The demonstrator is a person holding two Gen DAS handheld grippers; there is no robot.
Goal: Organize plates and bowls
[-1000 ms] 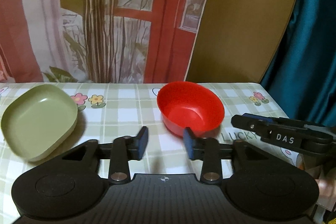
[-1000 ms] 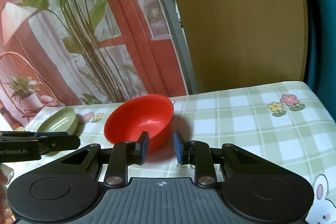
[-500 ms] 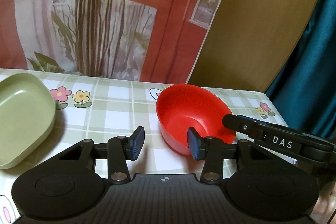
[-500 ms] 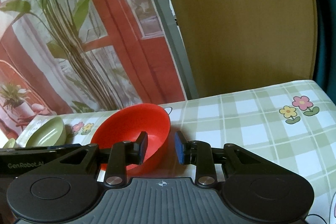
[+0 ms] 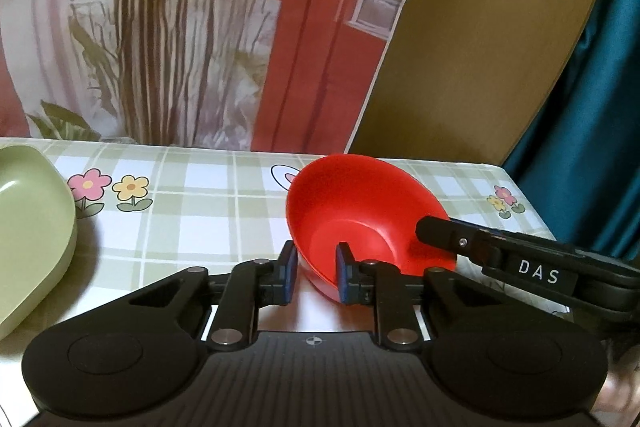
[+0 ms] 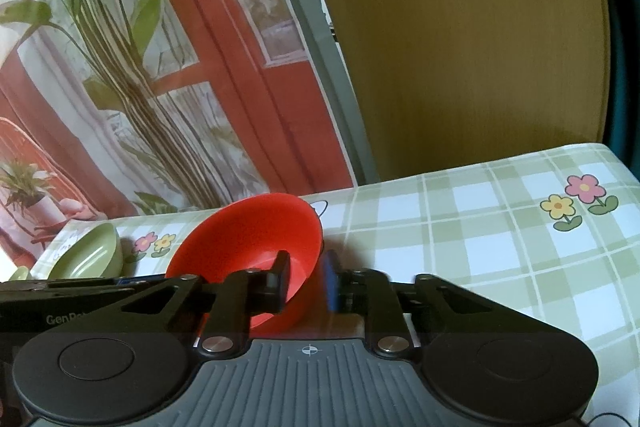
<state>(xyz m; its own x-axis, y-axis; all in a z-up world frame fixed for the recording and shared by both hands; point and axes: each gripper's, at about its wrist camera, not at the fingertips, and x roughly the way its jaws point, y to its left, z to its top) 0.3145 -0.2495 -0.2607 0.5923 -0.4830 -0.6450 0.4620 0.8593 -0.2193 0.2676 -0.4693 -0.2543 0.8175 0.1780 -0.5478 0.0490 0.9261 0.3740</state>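
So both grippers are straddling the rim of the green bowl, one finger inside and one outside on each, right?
Not the green one. Both grippers straddle the rim of the red bowl, one finger inside and one outside on each: the left wrist view shows this for the left gripper, the right wrist view for the right gripper. The green bowl sits apart, off to the left on the checked tablecloth.

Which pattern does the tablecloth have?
The tablecloth has a green and white check with small pink and yellow flowers, clearest in the right wrist view.
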